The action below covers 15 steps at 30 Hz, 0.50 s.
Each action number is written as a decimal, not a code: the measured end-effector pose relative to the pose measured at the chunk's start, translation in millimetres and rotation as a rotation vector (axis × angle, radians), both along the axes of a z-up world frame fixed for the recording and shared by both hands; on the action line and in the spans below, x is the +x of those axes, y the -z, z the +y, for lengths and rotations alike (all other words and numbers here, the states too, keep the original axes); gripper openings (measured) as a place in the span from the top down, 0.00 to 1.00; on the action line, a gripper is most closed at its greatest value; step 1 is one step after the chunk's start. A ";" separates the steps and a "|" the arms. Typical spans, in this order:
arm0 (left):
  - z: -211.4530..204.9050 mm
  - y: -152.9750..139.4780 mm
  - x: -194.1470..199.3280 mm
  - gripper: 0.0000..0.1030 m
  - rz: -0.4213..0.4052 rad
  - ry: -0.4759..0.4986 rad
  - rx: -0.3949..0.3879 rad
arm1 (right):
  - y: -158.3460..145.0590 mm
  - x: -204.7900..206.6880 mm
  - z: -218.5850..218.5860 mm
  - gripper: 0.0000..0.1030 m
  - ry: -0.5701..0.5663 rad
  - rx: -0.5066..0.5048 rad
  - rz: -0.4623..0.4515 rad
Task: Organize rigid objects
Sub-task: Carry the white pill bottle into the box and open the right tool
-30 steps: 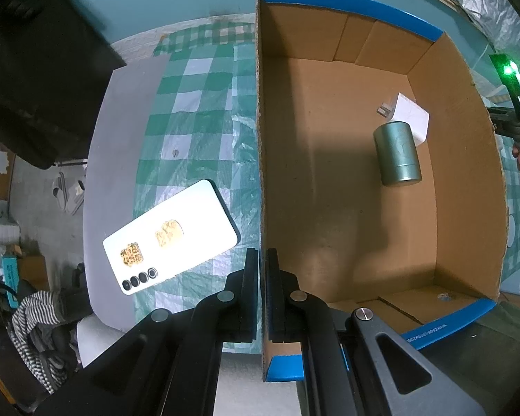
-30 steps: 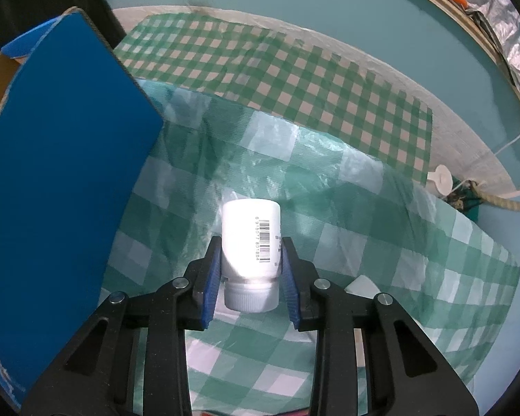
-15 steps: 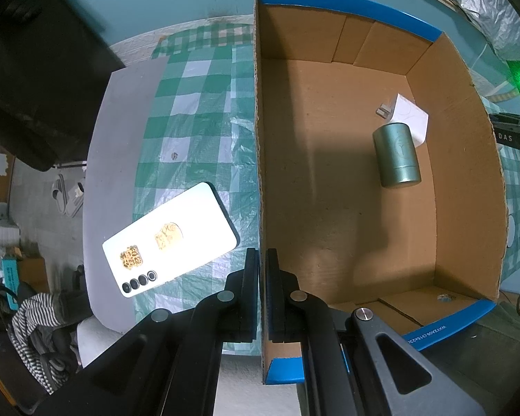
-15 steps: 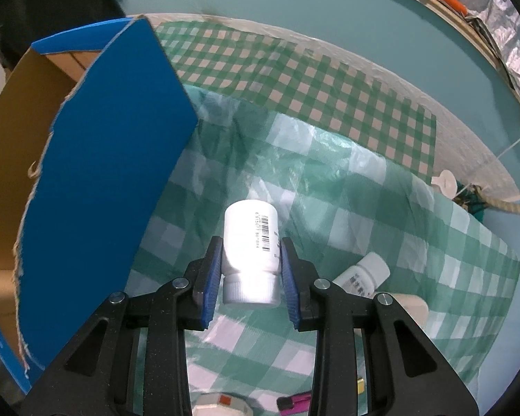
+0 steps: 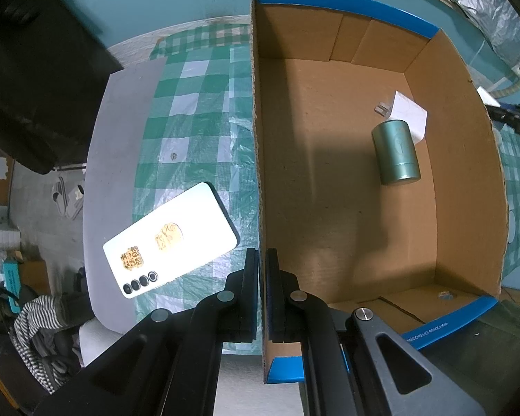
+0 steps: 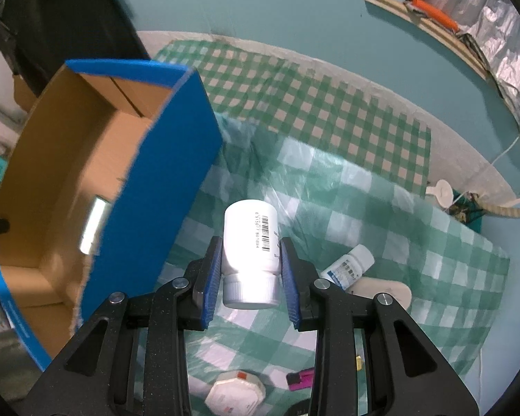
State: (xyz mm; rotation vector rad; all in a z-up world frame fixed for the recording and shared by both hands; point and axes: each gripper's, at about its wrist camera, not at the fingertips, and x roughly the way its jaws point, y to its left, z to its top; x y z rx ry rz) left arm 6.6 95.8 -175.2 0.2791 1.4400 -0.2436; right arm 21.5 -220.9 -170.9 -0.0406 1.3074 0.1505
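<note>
Right hand-held gripper (image 6: pixel 249 270) grasps a white bottle (image 6: pixel 250 242), held above the desk (image 6: pixel 381 201) just beside the box (image 6: pixel 176 159); left hand-held gripper (image 5: pixel 262 270) is clamped on the box wall. Box holds a green can (image 5: pixel 397 152) and a charger (image 5: pixel 407 112). Phone (image 5: pixel 171 239), small bottle (image 6: pixel 348 265) and other bits lie outside: task roughly midway.

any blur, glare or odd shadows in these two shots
Left wrist view: the phone back is blown out white, and a broad shadow crosses the cardboard box floor. Right wrist view: the box's blue wall is motion-smeared, while the white bottle in the right gripper stays sharp. Both bend straight edges.
</note>
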 end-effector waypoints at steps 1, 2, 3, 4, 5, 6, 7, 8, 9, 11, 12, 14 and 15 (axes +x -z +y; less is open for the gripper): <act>-0.3 0.2 0.1 0.97 0.000 0.001 0.001 | -4.3 0.3 0.9 0.70 -0.003 0.002 -0.006; -0.3 0.1 -0.2 0.96 0.000 0.002 0.001 | -7.5 0.6 1.5 0.70 -0.005 0.003 -0.010; -0.4 0.0 -0.4 0.96 0.000 0.003 0.002 | -12.2 0.8 2.2 0.70 -0.008 0.006 -0.017; -0.5 0.0 -0.5 0.96 0.000 0.004 0.002 | -16.1 1.4 3.5 0.70 -0.012 0.008 -0.023; -0.6 0.0 -0.5 0.96 0.000 0.004 0.002 | -19.8 1.6 5.0 0.70 -0.015 0.010 -0.030; -0.6 -0.2 -0.5 0.97 0.000 0.004 0.002 | -24.0 2.0 7.9 0.70 -0.019 0.012 -0.035; -0.6 -0.2 -0.5 0.96 0.000 0.004 0.002 | -28.2 2.7 10.8 0.70 -0.025 0.015 -0.040; -0.7 -0.2 -0.5 0.96 0.000 0.004 0.002 | -31.7 3.6 12.7 0.70 -0.030 0.016 -0.045; -0.6 -0.2 -0.5 0.96 0.000 0.004 0.002 | -35.2 4.5 15.0 0.70 -0.036 0.016 -0.049; -0.7 -0.5 -0.6 0.96 0.000 0.003 0.001 | -41.7 6.8 20.8 0.70 -0.051 0.020 -0.058; -0.6 -0.6 -0.7 0.96 -0.001 0.003 0.001 | -43.5 7.1 22.9 0.70 -0.056 0.022 -0.062; -0.7 -0.9 -0.7 0.96 -0.001 0.003 0.001 | -47.8 8.6 29.3 0.70 -0.072 0.028 -0.069; -0.7 -1.1 -0.6 0.97 -0.001 0.002 0.000 | -50.2 10.0 33.5 0.70 -0.082 0.029 -0.074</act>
